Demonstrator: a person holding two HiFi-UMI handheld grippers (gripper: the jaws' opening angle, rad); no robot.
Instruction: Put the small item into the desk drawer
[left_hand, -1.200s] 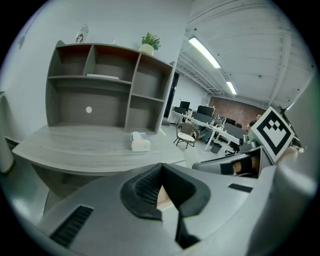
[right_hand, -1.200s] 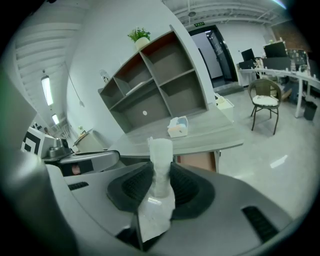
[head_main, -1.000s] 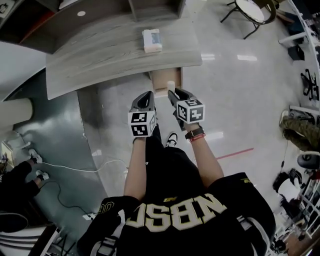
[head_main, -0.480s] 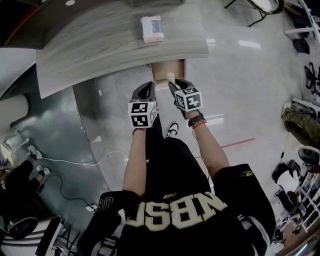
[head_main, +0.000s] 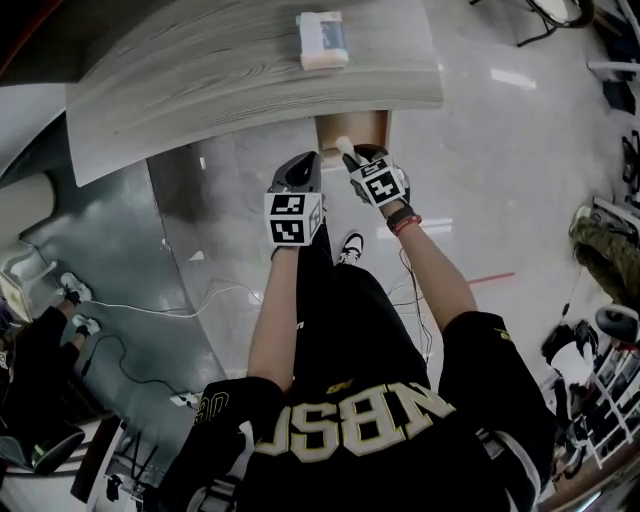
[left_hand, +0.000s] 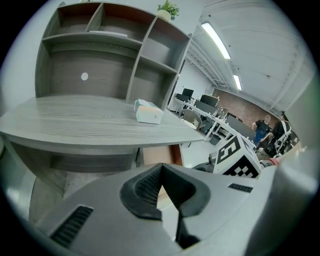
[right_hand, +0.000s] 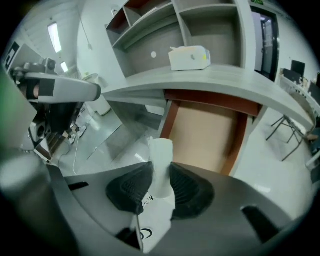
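Note:
The desk drawer (head_main: 353, 127) stands pulled open under the grey wooden desk (head_main: 200, 80); its bare tan bottom (right_hand: 205, 135) shows in the right gripper view. My right gripper (head_main: 349, 152) is shut on the small item (right_hand: 160, 162), a white tube-like piece standing up between the pads, just in front of the drawer's near edge. My left gripper (head_main: 303, 162) hangs beside it to the left, its jaws (left_hand: 162, 167) closed together with nothing between them. From the left gripper view the drawer (left_hand: 157, 156) is partly hidden behind the jaws.
A white tissue box (head_main: 322, 40) lies on the desk above the drawer. Open shelving (left_hand: 100, 50) rises behind the desk. A white cable (head_main: 150, 308) runs over the floor at left, near a seated person (head_main: 40, 360). Chairs and gear stand at the right.
Both grippers have moved forward toward the desk. The right one, still holding the white item, now reaches the drawer's front edge. The head view has shifted closer to the desk.

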